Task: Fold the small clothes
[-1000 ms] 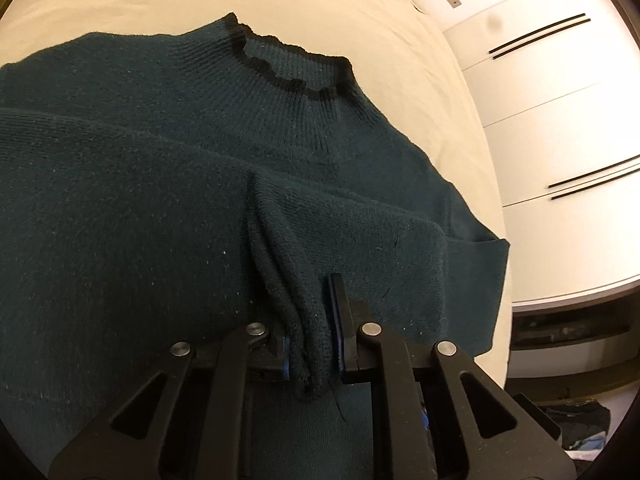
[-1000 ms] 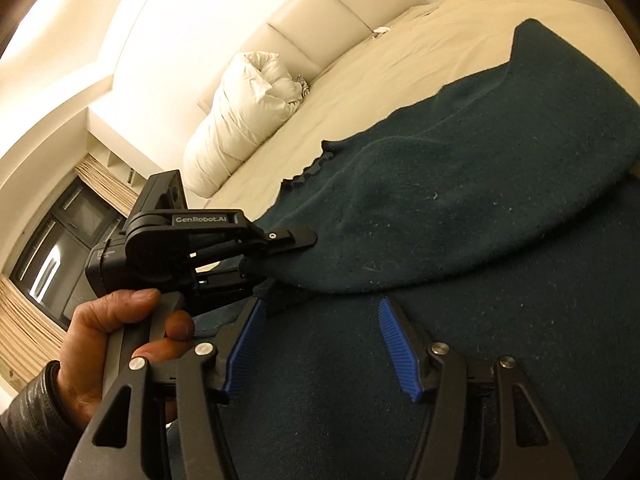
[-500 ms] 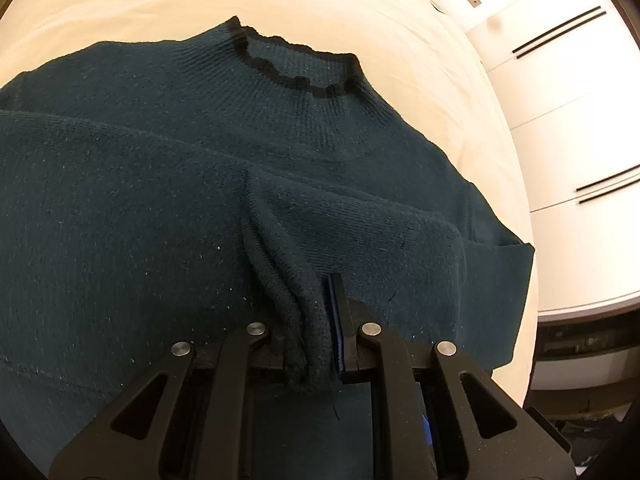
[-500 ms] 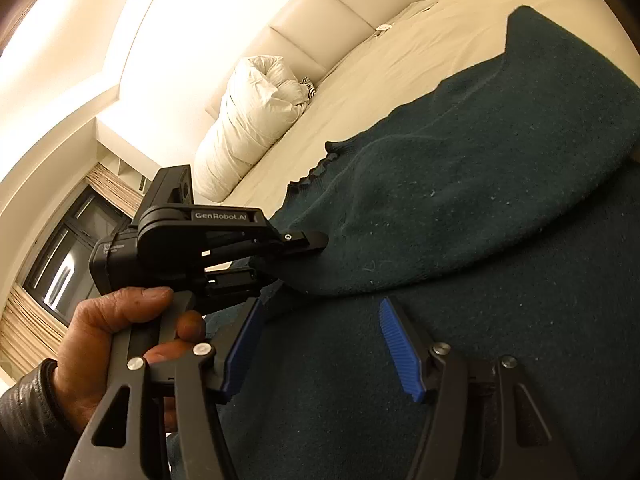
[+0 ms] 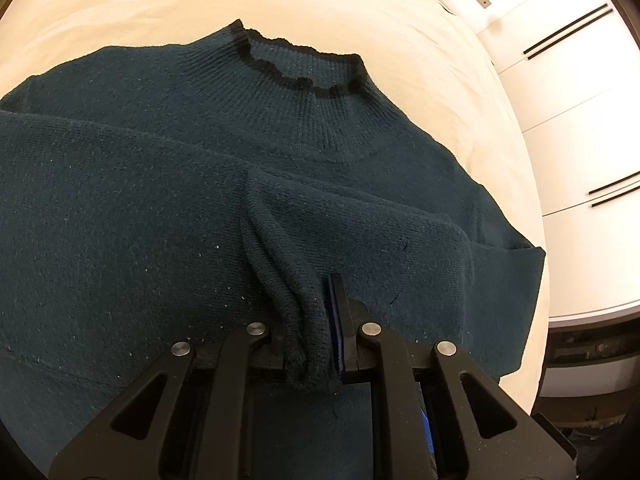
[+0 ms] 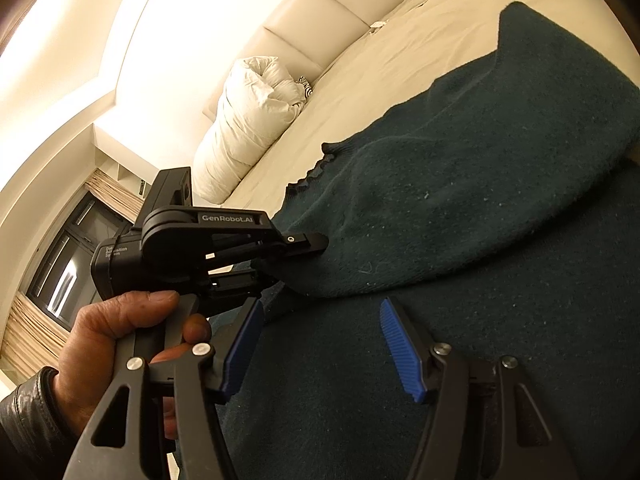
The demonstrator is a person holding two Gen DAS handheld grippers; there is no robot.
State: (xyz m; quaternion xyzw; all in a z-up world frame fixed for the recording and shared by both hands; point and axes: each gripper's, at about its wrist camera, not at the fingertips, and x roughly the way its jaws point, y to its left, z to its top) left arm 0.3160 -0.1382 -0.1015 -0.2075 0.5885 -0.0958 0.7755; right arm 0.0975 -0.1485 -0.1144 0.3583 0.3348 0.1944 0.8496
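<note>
Sweater (image 5: 168, 216) spread flat on bed (image 5: 160, 12), sleeve cuff (image 5: 296, 312) pinched in left gripper (image 5: 310, 344), right gripper (image 6: 320, 344) spread and idle above knit; best carried low across chest, laid straight, released only once flat.

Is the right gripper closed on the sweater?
No, the right gripper has its blue pads spread wide apart above the sweater, with no fabric between them.

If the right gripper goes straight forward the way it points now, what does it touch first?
Probably the dark sweater: the open right gripper points over its flat lower layer toward the folded-over edge, though depth is unclear.
</note>
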